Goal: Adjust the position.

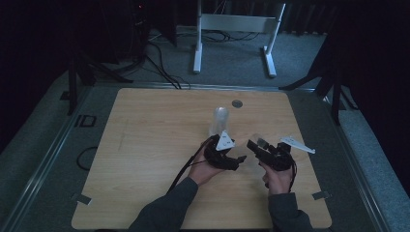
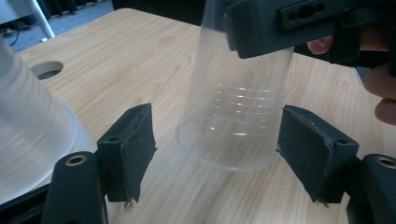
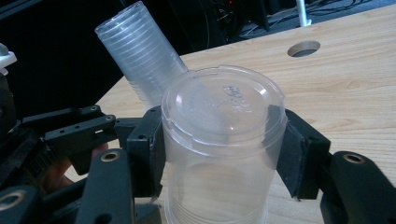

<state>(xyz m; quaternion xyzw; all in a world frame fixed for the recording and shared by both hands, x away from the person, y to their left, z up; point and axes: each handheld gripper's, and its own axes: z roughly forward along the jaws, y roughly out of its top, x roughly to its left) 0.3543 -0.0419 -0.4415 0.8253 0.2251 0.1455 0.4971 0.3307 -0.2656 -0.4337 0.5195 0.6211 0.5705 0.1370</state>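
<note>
A single clear plastic cup [image 3: 219,121] stands upside down, its mouth rim [image 2: 224,149] on or just above the wooden table [image 1: 154,145]. My right gripper [image 3: 219,154] is shut on the cup near its closed top. The same cup [image 1: 252,163] shows faintly between both hands in the high view. My left gripper [image 2: 215,144] is open, with one jaw on each side of the cup's lower rim and neither touching it. A tall stack of clear cups [image 1: 221,121] stands upside down just behind the left gripper [image 1: 240,159] and the right gripper [image 1: 252,145].
A round cable hole [image 1: 236,103] sits in the tabletop beyond the cup stack [image 3: 144,60]. The white legs of a desk frame [image 1: 232,29] and loose cables lie on the floor past the far edge. The left half of the table is bare wood.
</note>
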